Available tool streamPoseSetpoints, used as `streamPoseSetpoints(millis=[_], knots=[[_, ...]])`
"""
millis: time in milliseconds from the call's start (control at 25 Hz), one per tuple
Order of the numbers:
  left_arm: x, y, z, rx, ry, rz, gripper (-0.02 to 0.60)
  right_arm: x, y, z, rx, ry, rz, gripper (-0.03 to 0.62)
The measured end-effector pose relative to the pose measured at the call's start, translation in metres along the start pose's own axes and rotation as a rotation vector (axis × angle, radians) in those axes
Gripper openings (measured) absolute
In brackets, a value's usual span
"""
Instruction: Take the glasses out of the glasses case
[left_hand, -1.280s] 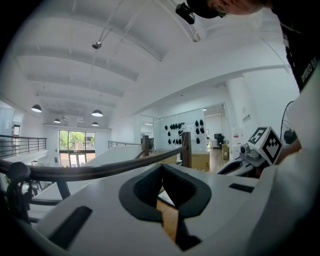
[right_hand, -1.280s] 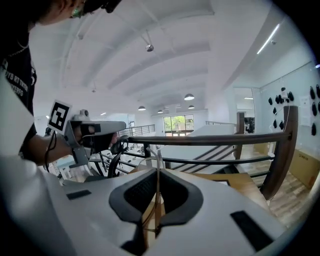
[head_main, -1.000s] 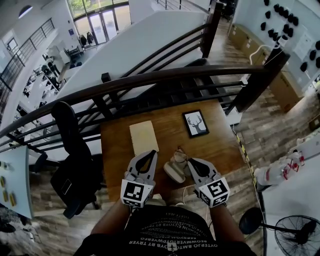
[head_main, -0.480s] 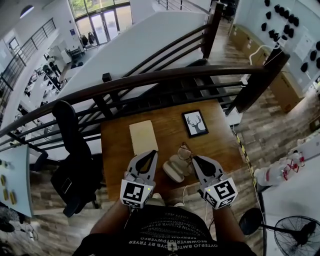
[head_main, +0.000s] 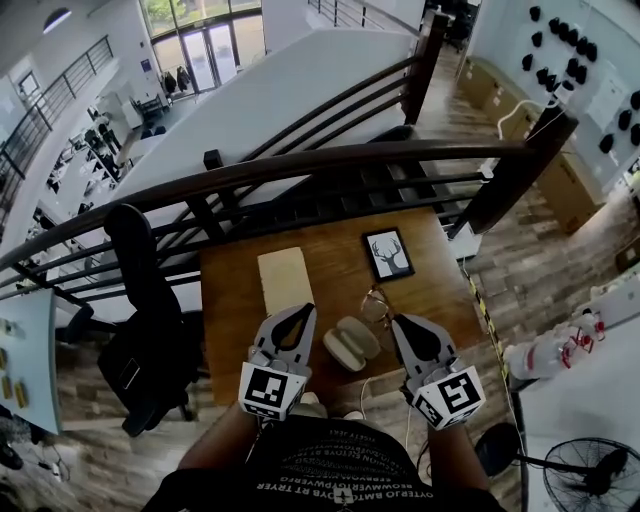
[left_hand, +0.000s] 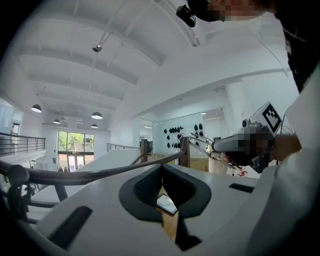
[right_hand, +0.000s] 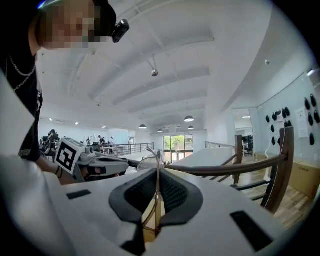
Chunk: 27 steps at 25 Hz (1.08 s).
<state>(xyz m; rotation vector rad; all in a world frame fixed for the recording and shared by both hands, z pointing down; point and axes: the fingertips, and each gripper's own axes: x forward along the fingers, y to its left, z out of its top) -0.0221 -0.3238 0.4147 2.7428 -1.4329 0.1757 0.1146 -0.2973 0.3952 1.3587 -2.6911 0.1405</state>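
Both pairs of fingers are closed. The right gripper (head_main: 400, 322) pinches the glasses (head_main: 375, 303) by a thin temple arm, clear of the open glasses case (head_main: 352, 342) on the wooden surface (head_main: 232, 300). The left gripper (head_main: 300, 310) grips nothing. Removal looks essentially done.

Nothing here is plain enough for me to read as a word or number. My black shirt (head_main: 340, 468) carries several lines of pale print across the chest, but in the head view they run upside down and too small to make out. My left tool (head_main: 296, 316) and my right tool (head_main: 404, 326) each bear a cube faced with black-and-white square markers, coded patterns and not letters. The framed picture (head_main: 388, 254) on the worktop (head_main: 230, 300) shows a drawn stag's head
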Motion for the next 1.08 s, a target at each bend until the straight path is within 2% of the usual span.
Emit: streamPoseSetpoints(millis=[320, 1080], knots=[[-0.001, 0.001, 0.004, 0.002, -0.005, 0.003, 0.026, -0.008, -0.003, 0.026, -0.029, -0.070, -0.012, 0.026], [0.010, 0.011, 0.007, -0.003, -0.005, 0.003, 0.026, 0.007, -0.014, 0.016, 0.004, -0.053, -0.025, 0.026]])
